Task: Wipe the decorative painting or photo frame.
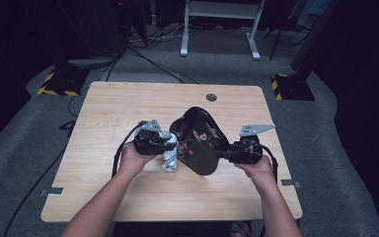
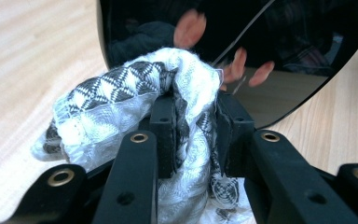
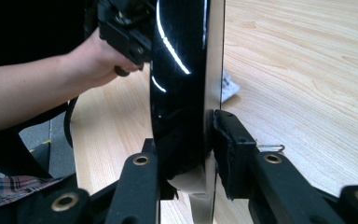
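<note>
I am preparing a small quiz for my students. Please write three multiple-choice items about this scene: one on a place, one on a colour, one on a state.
1. Where does the black tray stand?
A. on the floor
B. on the wooden table, tilted up
C. on a shelf

2. Which colours has the cloth?
A. white and black pattern
B. plain red
C. plain green

3. What is the state of the right hand-held gripper?
A. open, away from the tray
B. shut on the cloth
C. shut on the tray's edge

Answers: 1 B, the high view shows it raised over the tabletop; 2 A, the left gripper view shows the woven pattern; 3 C, its jaws clamp the rim.
</note>
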`<state>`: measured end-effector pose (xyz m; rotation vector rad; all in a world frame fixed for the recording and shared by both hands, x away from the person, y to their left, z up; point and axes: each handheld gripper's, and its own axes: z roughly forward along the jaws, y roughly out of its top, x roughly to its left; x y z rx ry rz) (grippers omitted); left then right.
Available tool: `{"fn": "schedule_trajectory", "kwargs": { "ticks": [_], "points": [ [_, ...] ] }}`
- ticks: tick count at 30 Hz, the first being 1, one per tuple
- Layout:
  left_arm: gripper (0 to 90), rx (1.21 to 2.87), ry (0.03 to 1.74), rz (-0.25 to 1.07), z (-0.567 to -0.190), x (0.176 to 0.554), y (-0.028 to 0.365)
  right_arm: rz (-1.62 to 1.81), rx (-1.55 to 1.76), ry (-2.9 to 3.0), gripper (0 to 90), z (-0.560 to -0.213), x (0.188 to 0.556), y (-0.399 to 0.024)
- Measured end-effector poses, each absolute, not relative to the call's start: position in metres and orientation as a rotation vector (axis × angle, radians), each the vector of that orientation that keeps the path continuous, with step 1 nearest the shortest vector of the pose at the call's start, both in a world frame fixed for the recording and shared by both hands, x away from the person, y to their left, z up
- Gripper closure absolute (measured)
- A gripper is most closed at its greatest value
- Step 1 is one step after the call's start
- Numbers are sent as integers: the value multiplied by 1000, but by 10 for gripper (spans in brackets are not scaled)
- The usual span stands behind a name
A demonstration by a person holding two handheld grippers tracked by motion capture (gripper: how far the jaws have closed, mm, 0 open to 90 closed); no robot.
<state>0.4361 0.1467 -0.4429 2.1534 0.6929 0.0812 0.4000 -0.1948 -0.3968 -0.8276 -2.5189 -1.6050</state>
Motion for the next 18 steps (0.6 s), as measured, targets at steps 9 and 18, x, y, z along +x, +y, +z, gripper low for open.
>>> {"fn": "schedule_trajectory", "kwargs": {
  "ticks": [9,18],
  "points": [
    [720,2198,720,30,-466,434,141,-1607,-838,-2519,715,-396,400,-194],
    [719,2233,728,8,-480,430,132,-1612,-843,-2519,710,-396,399,-193]
  ]
}}
